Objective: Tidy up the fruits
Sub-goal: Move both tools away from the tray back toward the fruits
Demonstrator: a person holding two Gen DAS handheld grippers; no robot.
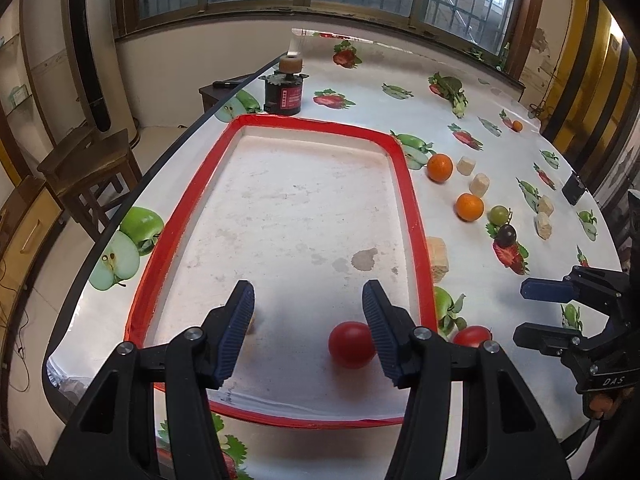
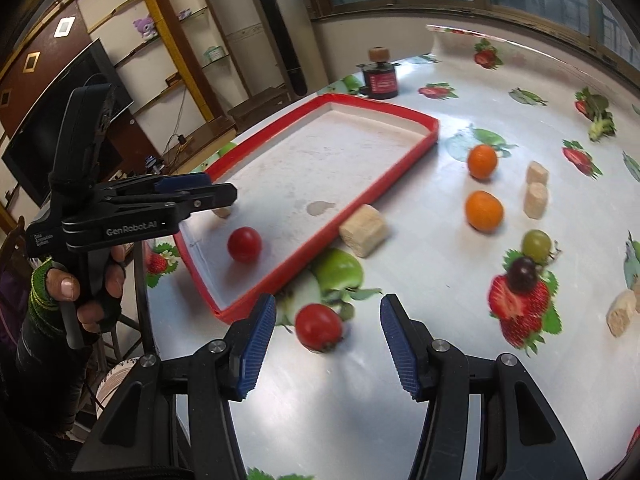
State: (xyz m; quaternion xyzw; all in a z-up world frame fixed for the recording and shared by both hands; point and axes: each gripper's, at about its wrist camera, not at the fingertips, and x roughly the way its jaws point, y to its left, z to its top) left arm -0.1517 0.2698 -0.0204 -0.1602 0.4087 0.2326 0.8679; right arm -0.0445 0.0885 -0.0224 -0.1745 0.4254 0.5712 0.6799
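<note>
While loose, tomato (image 2: pixel 319 327) between spread right gripper (image 2: pixel 328 344) fingers.

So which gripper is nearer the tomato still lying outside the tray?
Right. The right gripper is open just before that tomato; the left gripper, open, hangs over the tray.

One red tomato (image 1: pixel 351 345) sits in the red-rimmed tray (image 1: pixel 408 184); another tomato (image 2: pixel 319 327), two oranges (image 2: pixel 483 161) and grapes (image 2: pixel 537 241) lie outside.
</note>
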